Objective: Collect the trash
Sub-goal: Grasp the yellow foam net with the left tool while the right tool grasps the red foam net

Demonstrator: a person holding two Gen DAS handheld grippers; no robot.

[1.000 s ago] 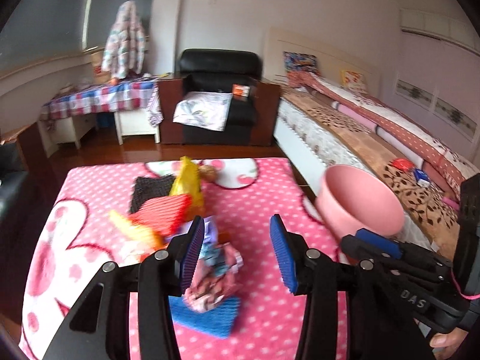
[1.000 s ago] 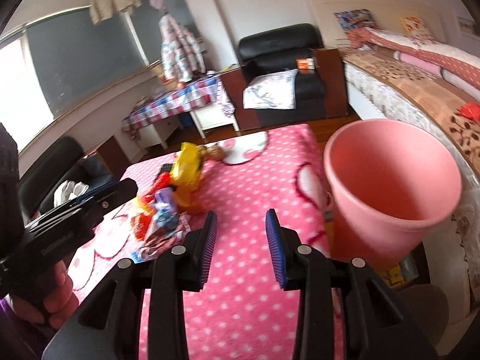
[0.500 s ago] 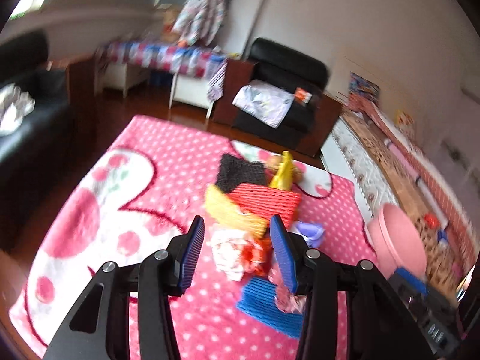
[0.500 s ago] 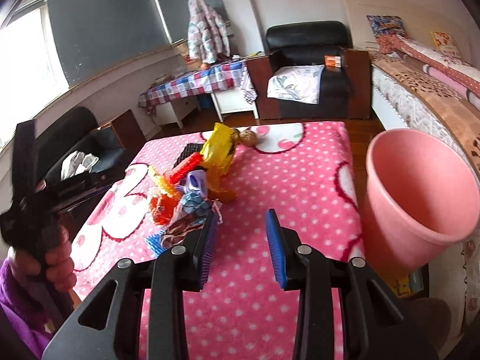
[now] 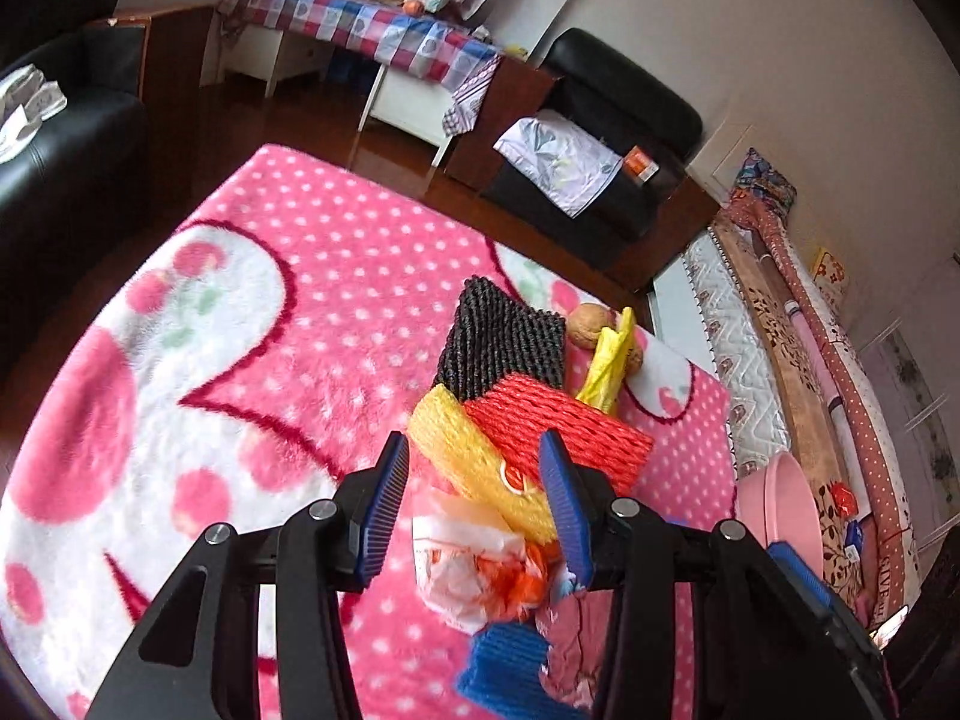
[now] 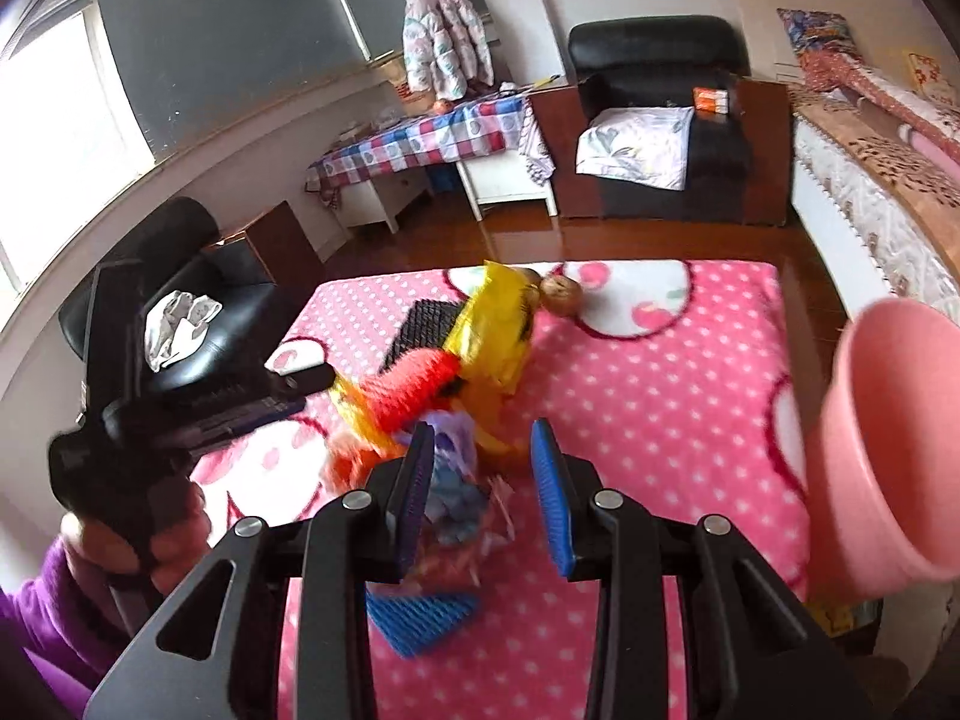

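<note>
Left gripper (image 5: 474,510) first: jaws wide, nothing pinched, poised over the white wrapper (image 5: 465,558) with the yellow net (image 5: 474,456) just beyond. Risk of a messy grab here (pieces overlapping, the yellow net lying against the red net (image 5: 558,426)), so closing now could snag two items at once or only nick an edge and drop it. Soft, crinkly stuff, likely to slip from flat pads. Black net (image 5: 504,342) and yellow bag (image 5: 609,360) farther back, walnut (image 5: 591,327) behind them, apt to roll off the blanket (image 5: 300,312) if the heap gets shoved.

Right gripper (image 6: 480,480) next: jaws part-open, empty, hanging above the near end of the pile, blue net (image 6: 420,612) below. Two tools crowding one heap, so a knock between them looks possible. Bin (image 6: 888,456) well off to the right, beside the blanket's edge, hence a long carry with time to shed a loose piece.

Against a second ago: left view swung from facing the bed and bin to over the pile from the left, bin now small at far right. Right view drawn nearer the pile, bin slid to the frame edge. Jaw gaps much the same on both.
</note>
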